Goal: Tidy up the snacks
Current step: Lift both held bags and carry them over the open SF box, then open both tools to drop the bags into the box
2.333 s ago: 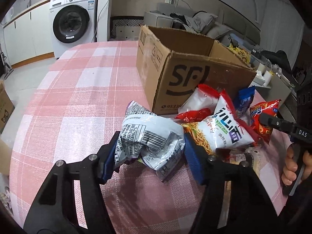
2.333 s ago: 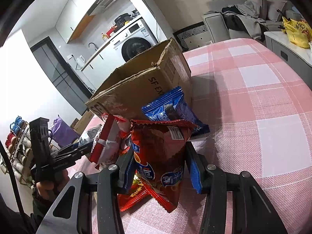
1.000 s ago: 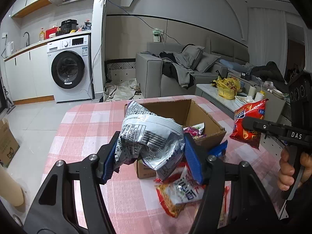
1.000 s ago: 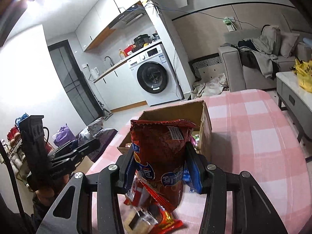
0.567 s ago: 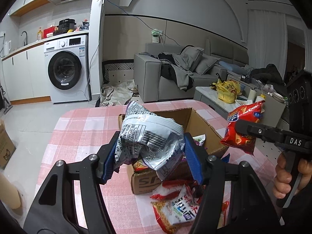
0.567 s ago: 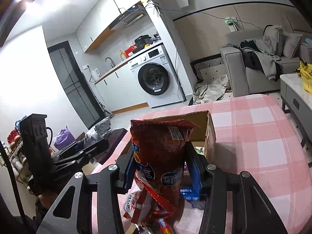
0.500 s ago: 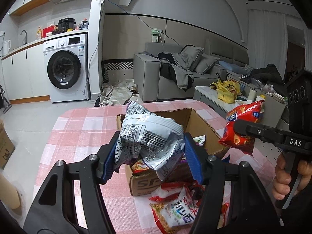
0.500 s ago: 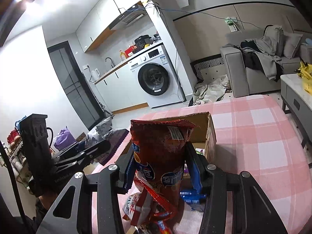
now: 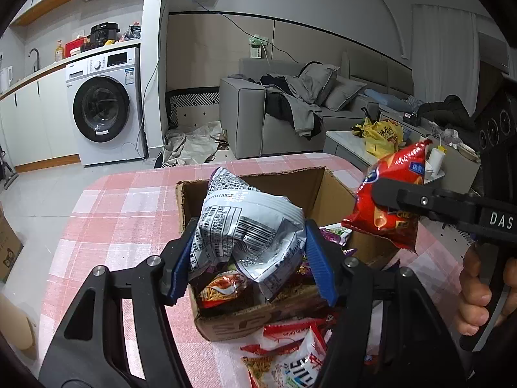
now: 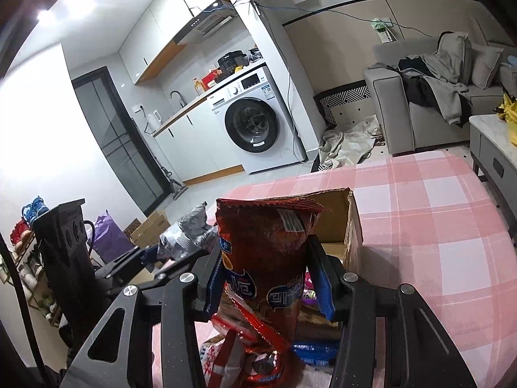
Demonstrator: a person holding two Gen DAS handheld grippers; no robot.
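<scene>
My left gripper (image 9: 252, 258) is shut on a crumpled silver snack bag (image 9: 248, 226) and holds it over the near left part of an open cardboard box (image 9: 245, 320). Several snack packets lie inside the box. My right gripper (image 10: 268, 274) is shut on a red snack bag (image 10: 261, 258), raised above the box's (image 10: 339, 216) near edge; the same red snack bag (image 9: 387, 194) shows in the left wrist view over the box's right side. In the right wrist view the silver snack bag (image 10: 187, 232) and the left gripper (image 10: 161, 258) sit at the left.
The box stands on a table with a pink checked cloth (image 9: 122, 213). Loose snack packets (image 9: 290, 355) lie on the cloth in front of the box, among them a blue packet (image 10: 316, 349). A hand (image 9: 478, 291) grips the right tool's handle. A washing machine and sofa stand beyond the table.
Both grippers have come forward and slightly down toward the box with their bags still held. The box looms larger and lower in both views, with its contents showing under the silver bag.
</scene>
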